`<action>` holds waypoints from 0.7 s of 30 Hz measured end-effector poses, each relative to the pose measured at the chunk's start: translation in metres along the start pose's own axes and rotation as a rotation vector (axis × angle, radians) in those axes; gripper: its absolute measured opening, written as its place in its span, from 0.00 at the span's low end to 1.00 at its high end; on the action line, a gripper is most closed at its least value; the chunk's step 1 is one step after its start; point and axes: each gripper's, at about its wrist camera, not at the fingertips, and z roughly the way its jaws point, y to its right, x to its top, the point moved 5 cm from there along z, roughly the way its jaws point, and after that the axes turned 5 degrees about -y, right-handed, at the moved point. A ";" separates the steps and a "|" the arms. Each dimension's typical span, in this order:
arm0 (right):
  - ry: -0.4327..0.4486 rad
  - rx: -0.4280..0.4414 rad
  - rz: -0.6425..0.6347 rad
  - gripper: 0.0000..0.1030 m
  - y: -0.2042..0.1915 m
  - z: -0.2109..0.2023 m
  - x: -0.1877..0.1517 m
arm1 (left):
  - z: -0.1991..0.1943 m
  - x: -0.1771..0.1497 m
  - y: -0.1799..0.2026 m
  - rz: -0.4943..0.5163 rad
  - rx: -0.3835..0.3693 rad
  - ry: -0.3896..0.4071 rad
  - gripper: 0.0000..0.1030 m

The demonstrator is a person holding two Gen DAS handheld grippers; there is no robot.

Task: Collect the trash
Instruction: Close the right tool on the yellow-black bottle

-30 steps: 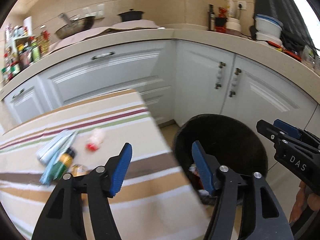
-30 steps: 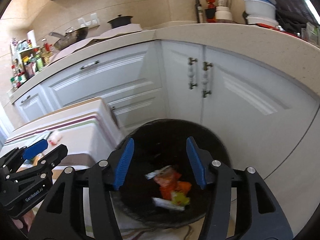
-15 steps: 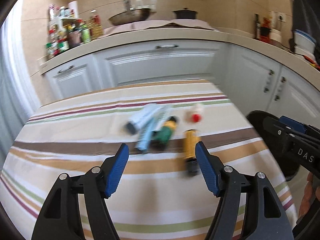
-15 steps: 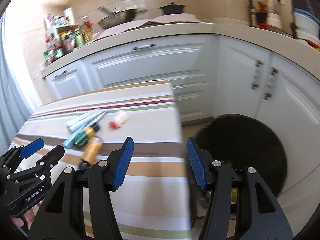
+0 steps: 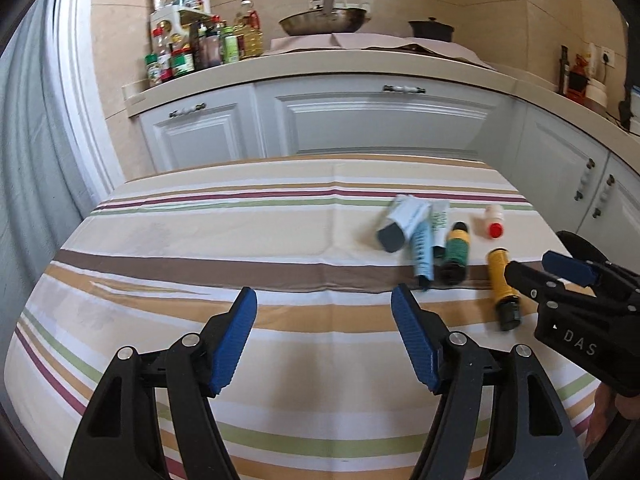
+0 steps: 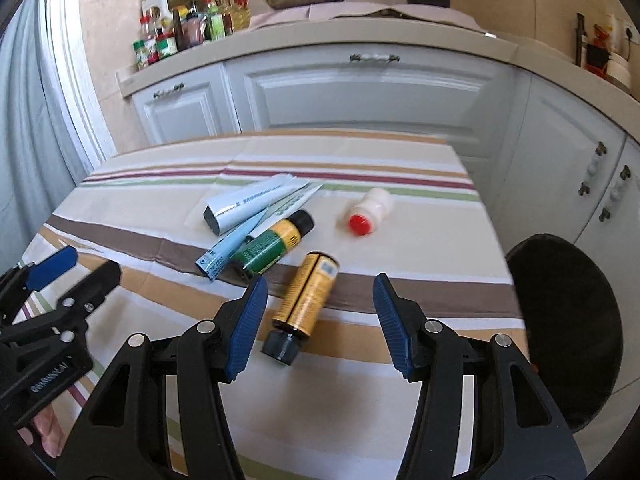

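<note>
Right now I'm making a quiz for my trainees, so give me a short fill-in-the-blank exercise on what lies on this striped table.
1. The small white bottle has a ____ cap.
2. The yellow cylindrical bottle lies on its side, nearest the ____ gripper.
3. Both grippers' blue-padded jaws stand ____; the left gripper holds nothing.
4. The round black trash bin stands on the floor beside the striped ____.

Missing: red; right; open; table

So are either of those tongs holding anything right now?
No. Both the left tongs and the right tongs are open and empty; the yellow bottle lies loose on the table.
</note>
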 end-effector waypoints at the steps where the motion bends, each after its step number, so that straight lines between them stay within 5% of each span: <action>1: -0.007 -0.002 0.000 0.52 -0.001 0.002 0.000 | 0.001 0.000 -0.004 -0.004 0.005 -0.001 0.66; 8: -0.068 -0.018 0.013 0.50 -0.004 0.021 0.003 | 0.007 -0.001 -0.022 -0.037 0.008 -0.011 0.66; 12: -0.100 -0.002 0.014 0.27 -0.003 0.027 0.001 | 0.006 0.001 -0.018 -0.031 -0.009 -0.008 0.66; 21: -0.059 -0.019 -0.013 0.25 0.007 0.014 0.002 | 0.004 0.008 0.011 0.013 -0.056 0.004 0.66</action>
